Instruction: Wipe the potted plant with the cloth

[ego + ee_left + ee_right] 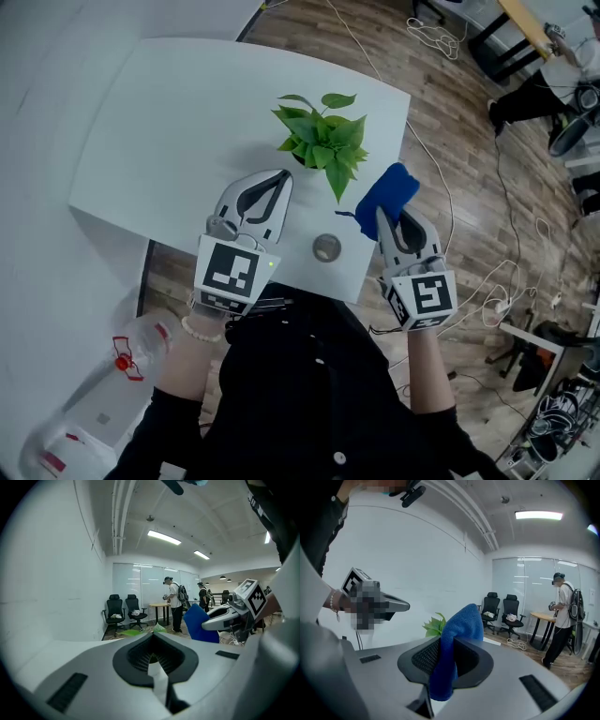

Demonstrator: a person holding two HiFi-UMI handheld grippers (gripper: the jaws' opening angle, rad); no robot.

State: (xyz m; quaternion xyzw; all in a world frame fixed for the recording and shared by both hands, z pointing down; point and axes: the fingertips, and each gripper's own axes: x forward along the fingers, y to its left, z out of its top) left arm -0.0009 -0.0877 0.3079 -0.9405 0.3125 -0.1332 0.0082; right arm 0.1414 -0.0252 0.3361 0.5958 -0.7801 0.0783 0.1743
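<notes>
The cloth (392,190) in your right gripper (382,214) is blue fabric with a soft, fuzzy nap, matt all over. That gripper and your left gripper (282,175) have smooth, satin pale-grey plastic shells, and the ribbed black pads (138,656) look rubbery. The plant (323,141) has smooth, slightly glossy leaves. Your worktop (159,122) is plain white, smooth and matt, with a dull metal disc (326,247) set in it. The floor (469,150) is wood-grain plank.

Bright, even light comes from ceiling strip lamps (164,537) — shadows on the white table (159,131) are soft and faint. Both gripper views bulge like a fisheye, with black corners; the head view is sharp.
</notes>
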